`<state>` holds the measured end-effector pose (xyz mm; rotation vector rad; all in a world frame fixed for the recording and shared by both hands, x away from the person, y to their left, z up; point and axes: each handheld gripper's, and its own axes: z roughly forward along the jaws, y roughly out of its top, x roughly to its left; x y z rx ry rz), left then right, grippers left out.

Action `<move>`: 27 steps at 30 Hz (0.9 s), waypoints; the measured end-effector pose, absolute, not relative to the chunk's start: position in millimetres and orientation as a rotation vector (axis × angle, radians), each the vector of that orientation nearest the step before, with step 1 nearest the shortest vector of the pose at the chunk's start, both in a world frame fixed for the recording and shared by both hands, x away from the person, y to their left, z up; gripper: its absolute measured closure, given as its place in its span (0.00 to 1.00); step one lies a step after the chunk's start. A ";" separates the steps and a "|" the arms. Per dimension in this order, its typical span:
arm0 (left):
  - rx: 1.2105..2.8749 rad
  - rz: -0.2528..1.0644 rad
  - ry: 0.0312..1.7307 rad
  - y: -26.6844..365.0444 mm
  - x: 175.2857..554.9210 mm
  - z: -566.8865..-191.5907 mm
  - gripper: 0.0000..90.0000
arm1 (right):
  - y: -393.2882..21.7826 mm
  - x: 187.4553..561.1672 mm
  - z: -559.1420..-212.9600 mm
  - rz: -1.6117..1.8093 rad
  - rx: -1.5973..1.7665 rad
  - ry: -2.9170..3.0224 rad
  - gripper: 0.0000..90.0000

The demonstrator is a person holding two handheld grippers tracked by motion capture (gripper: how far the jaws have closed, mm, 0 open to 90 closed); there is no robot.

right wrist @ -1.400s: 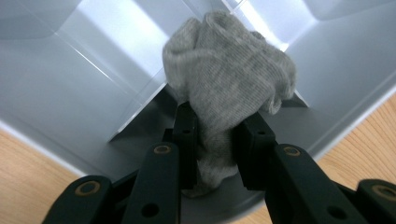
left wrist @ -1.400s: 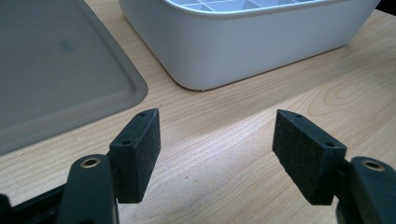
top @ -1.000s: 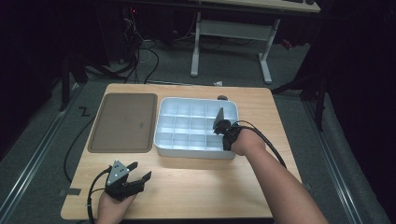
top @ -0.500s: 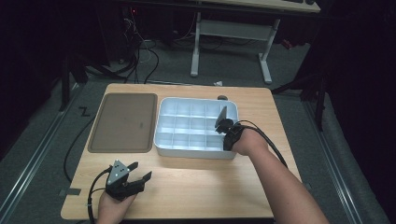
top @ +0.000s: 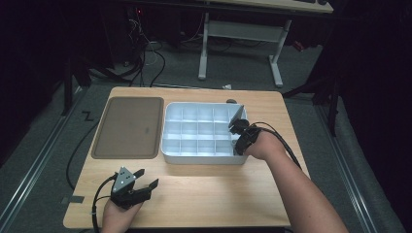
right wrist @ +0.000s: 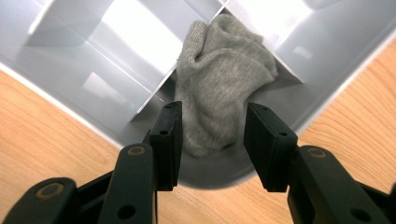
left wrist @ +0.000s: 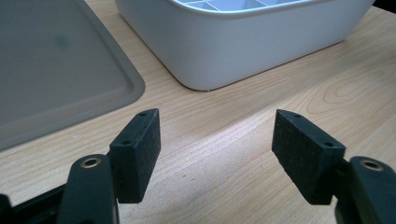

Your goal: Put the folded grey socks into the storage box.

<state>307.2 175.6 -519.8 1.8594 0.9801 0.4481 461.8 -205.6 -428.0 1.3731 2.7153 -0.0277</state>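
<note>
wooden table [top: 204,189] bears a brown tray [top: 128,127] beside a white compartment box [top: 201,156].

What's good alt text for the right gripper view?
A grey sock lies crumpled in a corner compartment of a white divided bin, seen from just above. The right tongs hang over it, jaws having just been opening, pads apart on either side of the sock's near end and not pressing it. Light wooden table shows beyond the bin's rim.

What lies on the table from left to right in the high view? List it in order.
Flat brown plastic tray → white plastic compartment box → right gripper at the box's right end.
</note>
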 end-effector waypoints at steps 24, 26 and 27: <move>1.865 0.438 0.982 176.9 308.4 -521.2 0.38 | -201.3 479.4 -420.5 0.041 1.389 2.648 1.00; 1.863 0.439 0.984 177.0 308.7 -521.5 0.38 | -199.6 480.8 -424.5 0.017 1.382 2.655 1.00; 1.863 0.437 0.985 177.1 308.7 -521.6 0.38 | -199.4 481.8 -426.8 0.013 1.368 2.660 1.00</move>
